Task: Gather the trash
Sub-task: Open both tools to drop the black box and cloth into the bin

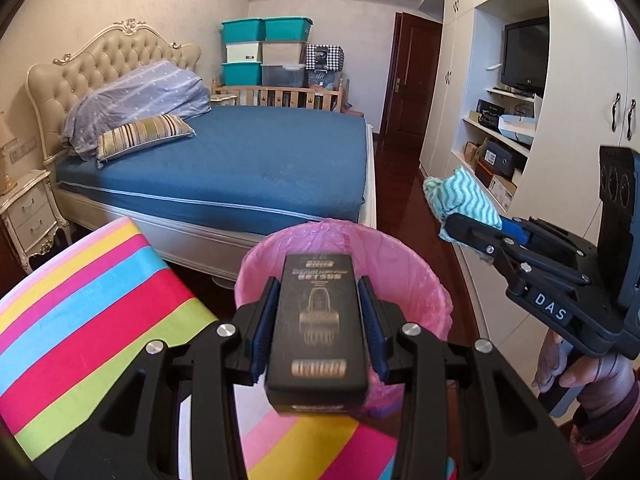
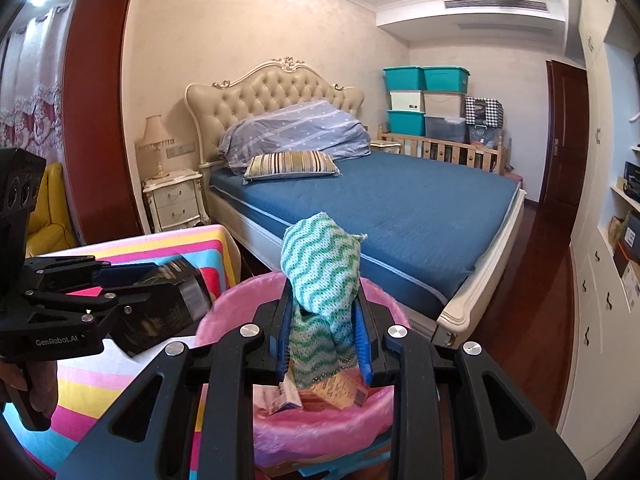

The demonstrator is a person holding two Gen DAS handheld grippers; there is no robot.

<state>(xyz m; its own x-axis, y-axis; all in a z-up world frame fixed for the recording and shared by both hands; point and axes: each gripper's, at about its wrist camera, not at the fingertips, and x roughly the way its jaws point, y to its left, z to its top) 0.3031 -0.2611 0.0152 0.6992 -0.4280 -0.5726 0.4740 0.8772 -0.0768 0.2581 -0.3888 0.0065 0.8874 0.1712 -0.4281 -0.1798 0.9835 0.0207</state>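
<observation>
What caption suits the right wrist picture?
Right gripper carries a green-striped cloth over the pink-lined bin.

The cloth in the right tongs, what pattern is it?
Green and white zigzag stripes on the cloth, clearest in the right wrist view.

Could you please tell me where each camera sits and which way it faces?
Left wrist: on the left gripper, looking over its held black box and the pink-lined bin toward the bed; the right gripper and a hand show.
Right wrist: on the right gripper, looking past its green cloth; the left gripper shows.
Shared: bin, bed, striped cloth, both grippers.
</observation>
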